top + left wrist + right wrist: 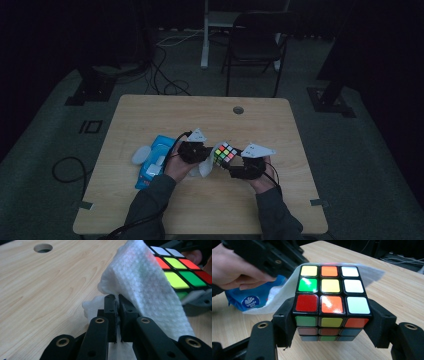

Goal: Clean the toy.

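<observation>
Right tool [332,315] clamped on the cube [331,293], one black jaw flat against each side face, cube held clear above the counter [402,290]. Cube's top face toward the right gripper view: yellow, orange, white in the far row; green, yellow, white in the middle; red, orange, white nearest the jaws. Left tool [117,305] shut on a white wipe [142,282], jaws pinched together with the sheet caught between them; the wipe rises from the jaws and drapes against the cube [185,270] at upper right of the left gripper view. In the right gripper view the wipe [279,297] lies behind and beside the cube's far and left edges, touching it. In the high view the left tool [205,157] and right tool [235,162] sit close together at mid-counter, cube [225,153] between them, wipe [205,168] hanging just left of the cube. Left hand [177,165] and right hand [262,175] enter from the bottom edge, dark sleeves. A blue wipe pack [155,162] lies on the counter [150,110] just left of the left hand, a white lump [140,154] beside its left edge, too dim to identify. Round hole [238,110] in the counter near its far edge. Folding chair [255,45] on the floor beyond, cables near it. Room dim.
</observation>
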